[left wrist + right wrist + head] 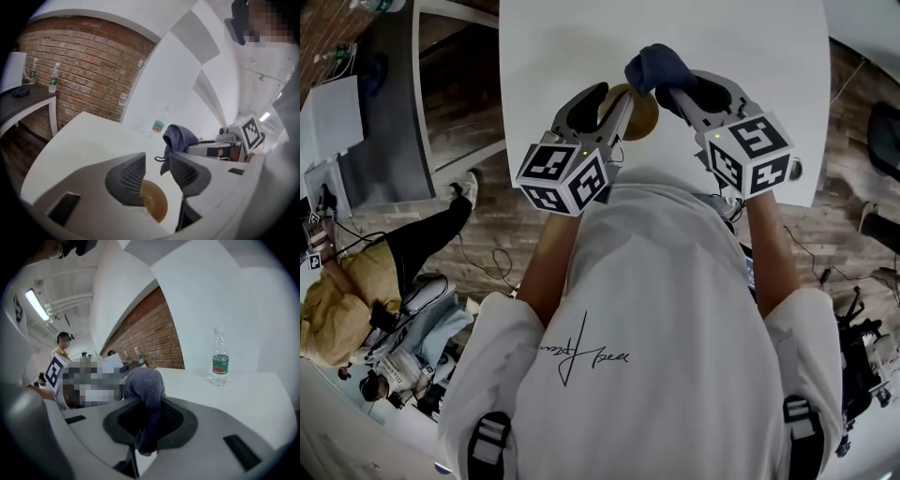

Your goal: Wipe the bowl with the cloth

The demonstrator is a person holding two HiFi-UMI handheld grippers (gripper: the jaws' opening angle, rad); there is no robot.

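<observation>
My left tongs (616,94) grasp the bowl (645,117), tipped on edge over the bench (553,47) at my 12 o'clock. My right tongs (680,86) clench the cloth (654,66) at the bowl's 1 o'clock. I judge wiping hasn't begun. Next, the cloth must press into the bowl's hollow.

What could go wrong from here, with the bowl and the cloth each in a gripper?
The round brown bowl sits tilted between the left gripper's widely spread jaws; rubbing pressure may knock it out. The dark blue cloth is pinched by a narrow fold in the right gripper, so it could pull free during wiping.
</observation>
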